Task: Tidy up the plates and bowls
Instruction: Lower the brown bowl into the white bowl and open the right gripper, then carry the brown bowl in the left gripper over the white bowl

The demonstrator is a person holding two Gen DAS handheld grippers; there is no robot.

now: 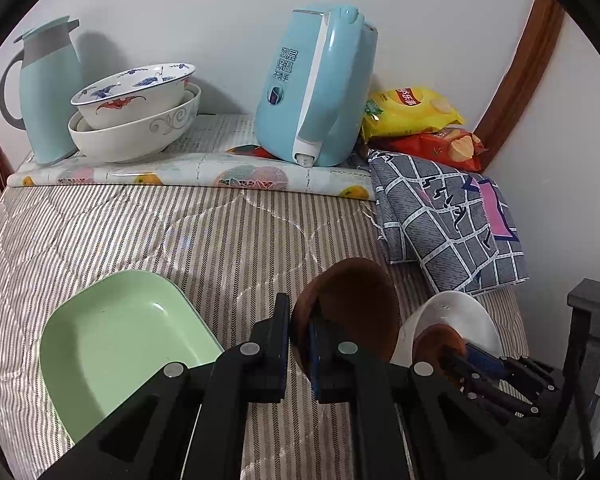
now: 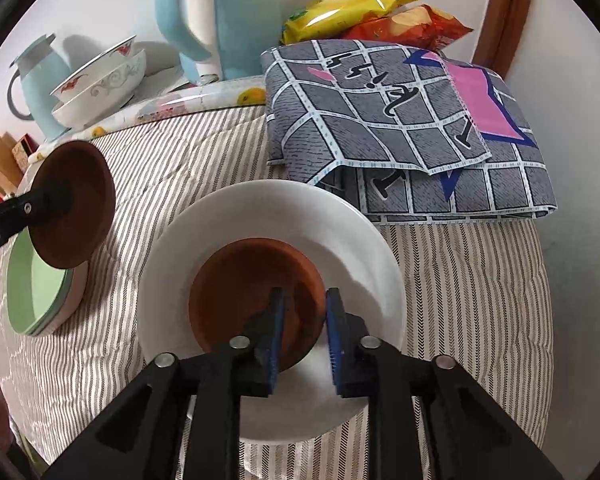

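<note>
My left gripper [image 1: 298, 320] is shut on the rim of a small brown dish [image 1: 348, 300] and holds it tilted in the air. In the right wrist view that brown dish [image 2: 76, 204] hangs over a stack of green plates [image 2: 36, 292]; the top green plate [image 1: 116, 344] lies left of my fingers. A white plate [image 2: 268, 216] rests on the striped cloth with a second brown dish [image 2: 244, 292] lying in it. My right gripper [image 2: 305, 312] straddles that dish's near rim, one finger inside and one outside, with a gap showing beside the pads. Nested bowls [image 1: 136, 116] stand at the back.
At the back stand a light blue kettle [image 1: 316, 88] and a blue thermos jug [image 1: 48, 88] on a raised printed mat. Chip bags [image 1: 412, 112] and a folded grey checked cloth [image 2: 400, 128] fill the right side. A wall lies behind, the table's edge at left.
</note>
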